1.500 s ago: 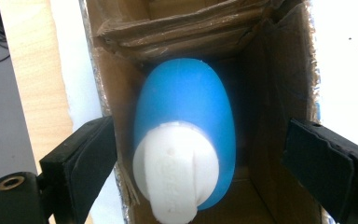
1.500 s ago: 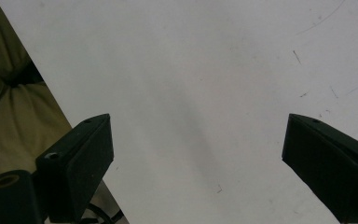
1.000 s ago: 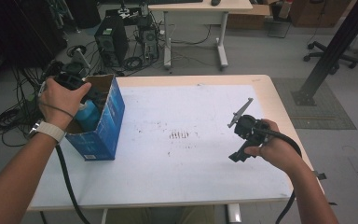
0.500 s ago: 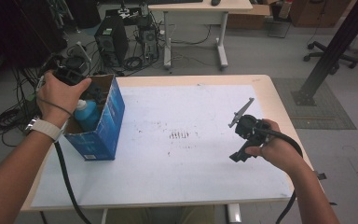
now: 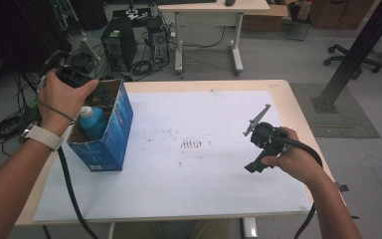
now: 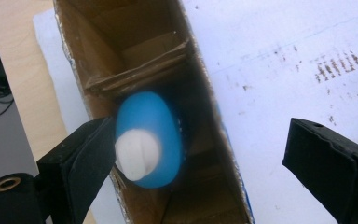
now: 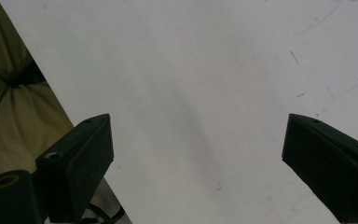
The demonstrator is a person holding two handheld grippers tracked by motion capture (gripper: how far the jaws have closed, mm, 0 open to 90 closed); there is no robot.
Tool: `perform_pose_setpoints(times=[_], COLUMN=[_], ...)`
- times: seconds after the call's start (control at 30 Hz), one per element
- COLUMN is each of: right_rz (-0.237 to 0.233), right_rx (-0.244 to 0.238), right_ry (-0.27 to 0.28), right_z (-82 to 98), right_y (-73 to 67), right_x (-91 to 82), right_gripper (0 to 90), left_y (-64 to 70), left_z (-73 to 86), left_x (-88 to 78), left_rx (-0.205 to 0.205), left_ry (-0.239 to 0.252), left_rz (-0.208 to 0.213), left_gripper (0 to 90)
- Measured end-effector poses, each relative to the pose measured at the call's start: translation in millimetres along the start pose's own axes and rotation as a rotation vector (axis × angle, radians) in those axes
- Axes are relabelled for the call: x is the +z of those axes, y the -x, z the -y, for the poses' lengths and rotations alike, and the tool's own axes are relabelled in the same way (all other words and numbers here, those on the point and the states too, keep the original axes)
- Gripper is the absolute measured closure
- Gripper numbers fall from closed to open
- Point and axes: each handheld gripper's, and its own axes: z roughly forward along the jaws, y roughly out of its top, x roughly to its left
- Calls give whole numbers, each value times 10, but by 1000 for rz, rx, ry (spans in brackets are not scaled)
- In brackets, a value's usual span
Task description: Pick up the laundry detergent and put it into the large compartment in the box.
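The table (image 5: 298, 124) takes up the middle of the high view, most of its wooden top covered by a white sheet (image 5: 189, 174) with a patch of dark marks near its centre. At the left of the frame an open blue cardboard box (image 5: 110, 144) stands on the sheet's left edge. A blue bottle with a white cap (image 5: 91, 121) stands upright inside it; in the left gripper view it sits lower centre, cap toward the camera. The left gripper (image 6: 200, 158) hangs above the box, its jaws spread wide and holding nothing, the left jaw overlapping the bottle in that view. The right gripper (image 5: 256, 144), at centre right of the high view, is over the bare sheet, jaws likewise wide apart and empty.
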Motion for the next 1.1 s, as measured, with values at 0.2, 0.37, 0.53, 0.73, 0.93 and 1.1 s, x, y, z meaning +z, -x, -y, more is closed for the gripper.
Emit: perform_pose_setpoints(times=[0.2,0.37,0.53,0.73,0.93,1.1], right_rz=[-2,1,2,1,-1,-2], right_rx=[-2,-1,0,2,1,0], right_ry=[0,-1,0,0,-2,-2], right_z=[-4,-10,-4,-3,-11,-13], right_y=[-3,-6,-8,-10,-10,-11], right_x=[5,-9,-15,-10,-5,0], right_gripper=[89,89,89,89,89,89], left_y=[73,151,199,251,303,366], left_z=[-11,-15,-14,-1,11,23], left_x=[-78,-122,-168,-222,-259,-297], left_rx=[33,69,89,116,144,186], left_ry=[16,29,39,57,62,73], left_rz=[15,24,36,53,72,88], left_gripper=[90,89,89,88,87,83])
